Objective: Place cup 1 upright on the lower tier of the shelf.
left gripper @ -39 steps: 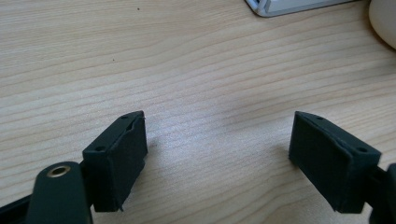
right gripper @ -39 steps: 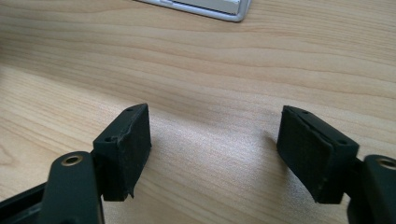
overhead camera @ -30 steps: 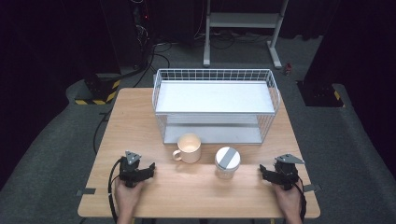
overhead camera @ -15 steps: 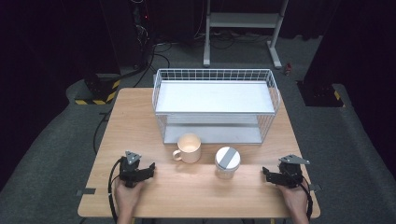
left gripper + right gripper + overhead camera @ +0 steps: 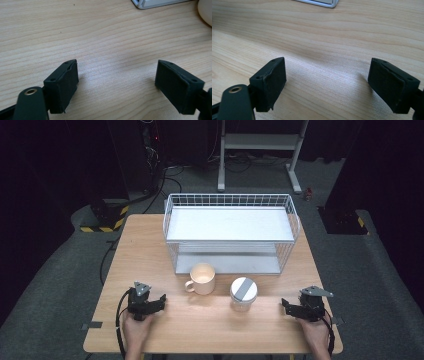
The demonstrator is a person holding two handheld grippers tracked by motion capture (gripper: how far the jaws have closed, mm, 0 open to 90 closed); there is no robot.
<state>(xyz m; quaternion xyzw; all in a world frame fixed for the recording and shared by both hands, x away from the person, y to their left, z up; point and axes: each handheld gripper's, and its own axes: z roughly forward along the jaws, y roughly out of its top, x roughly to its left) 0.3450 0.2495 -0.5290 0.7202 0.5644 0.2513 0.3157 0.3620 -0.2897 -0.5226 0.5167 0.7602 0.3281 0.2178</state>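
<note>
My left gripper rests on the wooden table near its front left, held by a hand. In the left gripper view its jaws stand open over bare wood. My right gripper lies at the front right, also in a hand. Its jaws have just been opening and are open, with nothing between them. A cream mug and a glass jar with a grey lid stand between the two grippers, a little farther back and apart from both.
A white two-level wire rack fills the back half of the table, just behind the mug and jar. Its base corner and the mug's edge show ahead of the left jaws. Dark floor, cables and a metal stand lie beyond.
The right hand has slid its gripper slightly to the right along the front edge. The left gripper, mug and jar stay where they were.
</note>
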